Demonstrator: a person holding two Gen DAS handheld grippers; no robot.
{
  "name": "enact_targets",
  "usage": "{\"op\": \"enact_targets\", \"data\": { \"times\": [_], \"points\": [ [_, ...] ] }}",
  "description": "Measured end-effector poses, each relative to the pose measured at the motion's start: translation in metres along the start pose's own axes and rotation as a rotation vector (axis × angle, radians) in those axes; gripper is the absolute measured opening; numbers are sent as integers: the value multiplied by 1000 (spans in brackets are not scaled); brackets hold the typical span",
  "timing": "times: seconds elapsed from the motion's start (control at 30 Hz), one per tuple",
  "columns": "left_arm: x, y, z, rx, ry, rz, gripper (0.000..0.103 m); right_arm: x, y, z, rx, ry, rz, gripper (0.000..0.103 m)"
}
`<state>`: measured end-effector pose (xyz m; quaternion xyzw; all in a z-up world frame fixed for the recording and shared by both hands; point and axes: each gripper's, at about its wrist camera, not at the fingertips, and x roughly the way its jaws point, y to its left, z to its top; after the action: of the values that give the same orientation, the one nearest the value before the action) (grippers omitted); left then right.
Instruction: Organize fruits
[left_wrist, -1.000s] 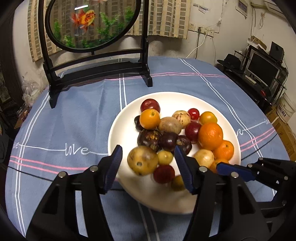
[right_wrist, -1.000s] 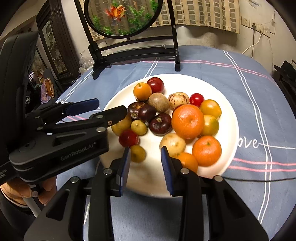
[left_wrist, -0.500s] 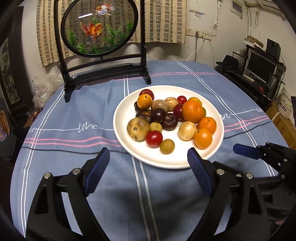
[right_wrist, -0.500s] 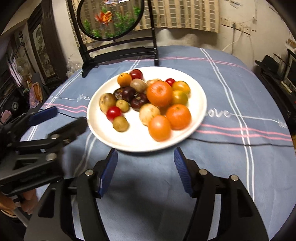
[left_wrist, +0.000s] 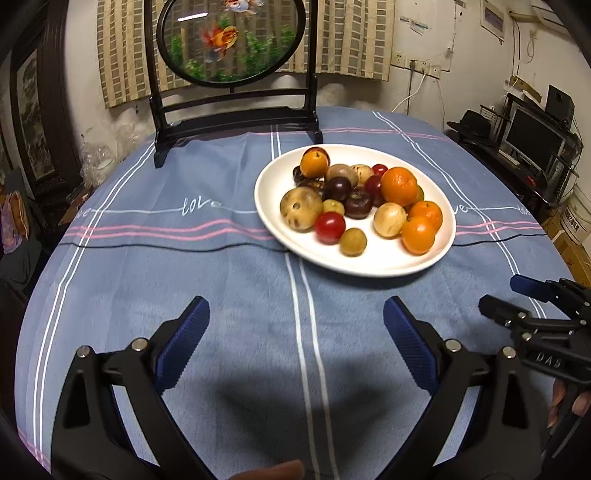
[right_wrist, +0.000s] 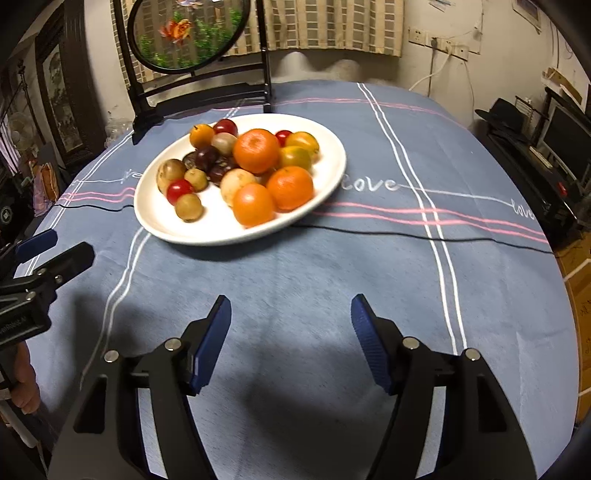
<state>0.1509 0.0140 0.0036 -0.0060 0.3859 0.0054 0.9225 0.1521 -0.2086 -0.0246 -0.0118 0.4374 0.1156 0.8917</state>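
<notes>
In the left wrist view, our left gripper (left_wrist: 295, 332) hangs over the bare blue tablecloth (left_wrist: 221, 288). Its jaws stand wide apart and are opening at this moment, and nothing is between them; the pads touch nothing. The white plate (left_wrist: 369, 264) lies ahead of the fingertips, a little toward the right finger, and apart from both. On it the fruits are gathered in one heap: oranges (left_wrist: 399, 185) on the side of the right finger, dark plums (left_wrist: 338, 188) in the middle, a brown spotted fruit (left_wrist: 301, 208) on the side of the left finger, a red one (left_wrist: 330, 228) nearer to us. We judge that one plate keeps the round fruits from rolling away. The right gripper (left_wrist: 517, 297) shows beside our right finger, over the cloth.

In the right wrist view, our right gripper (right_wrist: 291, 325) also hangs above the cloth, jaws about half apart and opening, empty, touching nothing. The plate (right_wrist: 177, 232) is ahead and toward the left finger. The left gripper (right_wrist: 55, 251) is seen beyond the left finger. We judge that the sorting is finished or nearly so.
</notes>
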Motion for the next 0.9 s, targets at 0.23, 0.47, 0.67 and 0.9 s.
{"op": "enact_targets", "data": {
  "times": [0.23, 0.47, 0.67, 0.9],
  "points": [
    [0, 3, -11, -2, 17, 8, 97, 0, -14, -9, 17, 8, -41, 68],
    [0, 2, -17, 12, 18, 15, 98, 3, -23, -12, 24, 17, -64, 68],
    [-1, 2, -18, 14, 9, 20, 99, 5, -27, -13, 28, 24, -73, 68],
    [5, 5, -16, 5, 36, 8, 100, 9, -31, -13, 28, 35, -84, 68]
  ]
}}
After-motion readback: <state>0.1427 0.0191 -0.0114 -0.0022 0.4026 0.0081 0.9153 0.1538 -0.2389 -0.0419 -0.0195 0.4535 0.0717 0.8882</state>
